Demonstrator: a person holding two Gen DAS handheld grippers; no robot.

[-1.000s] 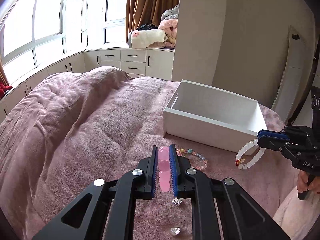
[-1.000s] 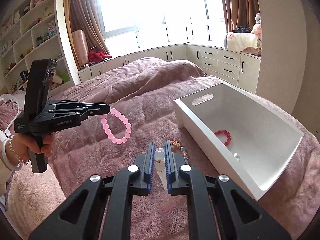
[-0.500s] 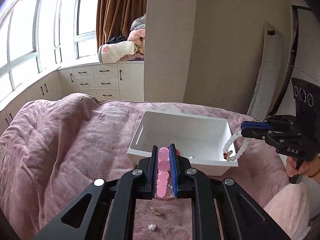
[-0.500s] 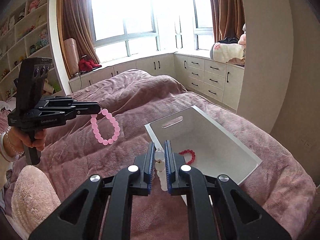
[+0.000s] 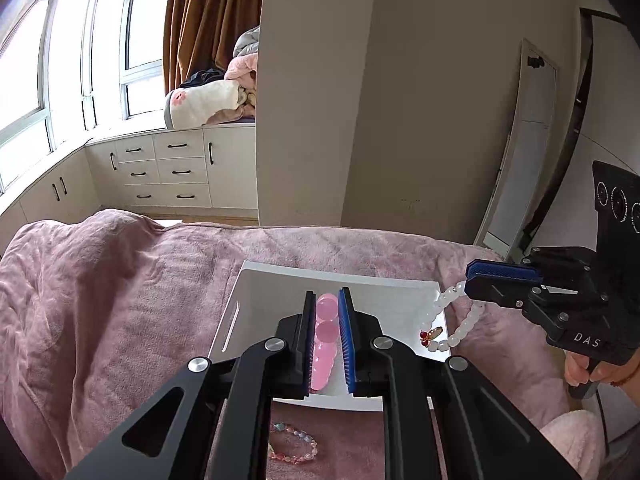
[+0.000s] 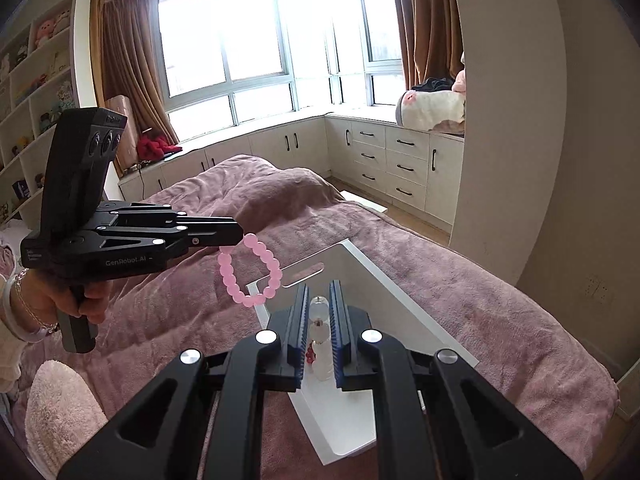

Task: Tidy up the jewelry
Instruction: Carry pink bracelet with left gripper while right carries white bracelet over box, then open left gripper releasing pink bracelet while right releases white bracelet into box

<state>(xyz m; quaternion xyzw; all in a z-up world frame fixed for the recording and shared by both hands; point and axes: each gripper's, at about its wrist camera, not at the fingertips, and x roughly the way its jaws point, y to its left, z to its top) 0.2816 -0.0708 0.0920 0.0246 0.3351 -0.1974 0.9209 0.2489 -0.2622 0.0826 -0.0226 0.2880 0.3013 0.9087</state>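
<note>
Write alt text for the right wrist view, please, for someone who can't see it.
A black claw grips a white bead bracelet above a white bin on a pink blanket. To its left, a hand-held second claw dangles a pink bead bracelet near the bin's rim.

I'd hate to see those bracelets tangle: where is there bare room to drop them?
Most of the white bin floor shows bare. The pink blanket left of it is open too. It's crowded below the bin's near wall, where the multicolored bracelet lies.
</note>
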